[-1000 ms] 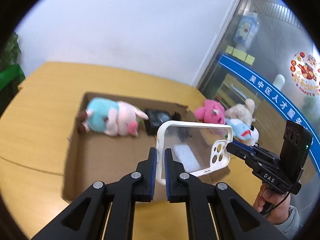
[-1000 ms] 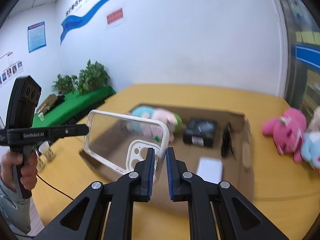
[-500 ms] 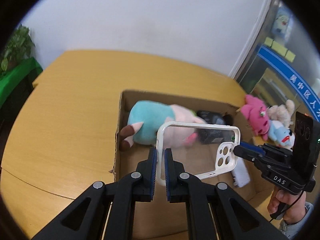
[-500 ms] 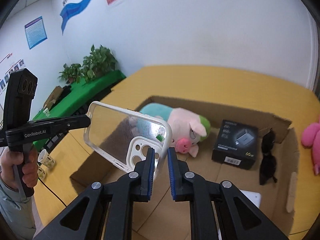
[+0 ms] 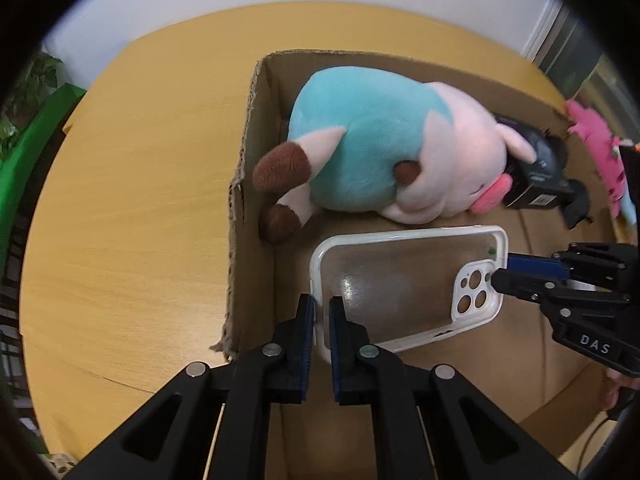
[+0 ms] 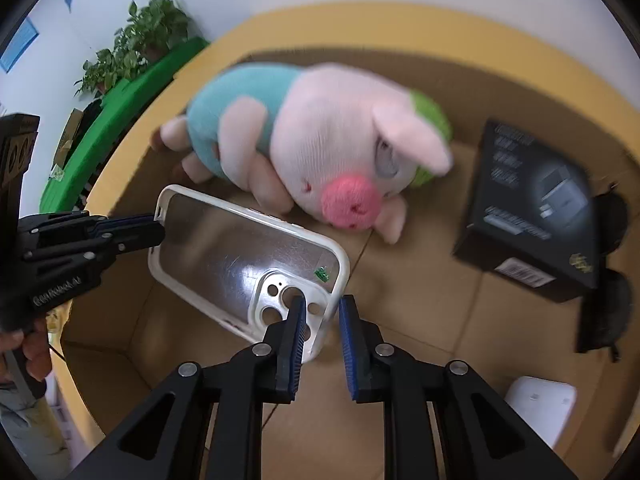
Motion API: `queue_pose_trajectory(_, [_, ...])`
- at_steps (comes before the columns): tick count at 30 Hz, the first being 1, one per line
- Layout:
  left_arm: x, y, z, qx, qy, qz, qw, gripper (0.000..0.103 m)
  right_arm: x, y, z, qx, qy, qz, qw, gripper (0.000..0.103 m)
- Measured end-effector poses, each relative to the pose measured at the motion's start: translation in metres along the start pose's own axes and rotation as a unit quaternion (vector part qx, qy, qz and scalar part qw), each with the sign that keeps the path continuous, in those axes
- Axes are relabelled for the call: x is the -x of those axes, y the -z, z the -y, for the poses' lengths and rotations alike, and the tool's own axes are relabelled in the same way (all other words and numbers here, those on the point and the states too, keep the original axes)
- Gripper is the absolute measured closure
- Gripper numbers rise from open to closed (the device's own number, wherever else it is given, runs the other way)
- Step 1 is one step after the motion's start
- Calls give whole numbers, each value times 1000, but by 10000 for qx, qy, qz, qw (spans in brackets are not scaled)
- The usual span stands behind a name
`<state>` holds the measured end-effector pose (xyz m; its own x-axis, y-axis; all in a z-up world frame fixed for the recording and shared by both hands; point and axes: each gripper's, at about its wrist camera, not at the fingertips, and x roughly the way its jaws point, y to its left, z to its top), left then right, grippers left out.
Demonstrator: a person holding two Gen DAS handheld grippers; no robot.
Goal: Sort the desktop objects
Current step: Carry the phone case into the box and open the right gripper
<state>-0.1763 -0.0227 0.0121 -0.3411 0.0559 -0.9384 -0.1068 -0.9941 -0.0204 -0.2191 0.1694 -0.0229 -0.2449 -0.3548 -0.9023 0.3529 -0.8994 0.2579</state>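
Plush pig is lying just beyond the phone case, which left claw is pinching while right claw is spreading, inside the cardboard box.

Black hand-held gripper, blue pads, seemingly ribbed

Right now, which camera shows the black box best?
The right wrist view: the black box lies in the cardboard box with its top face and barcode visible, though blurred. In the left wrist view the plush pig hides most of it.
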Motion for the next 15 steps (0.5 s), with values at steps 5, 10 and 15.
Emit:
queue_pose_trajectory(5, [-7,-3,6,-101,-402,-171,9990,96,-23,3,-3,-13,-94,-426,9990,83])
queue_pose_trajectory(10, [-9,1,12,-287,-694,-202,9970,95,-25,9,-2,-115,-155,-445,9988,65])
queue_pose_trajectory(15, [26,16,8,-126,-447,343,9983,83,15,24,-8,78,149,211,9996,28])
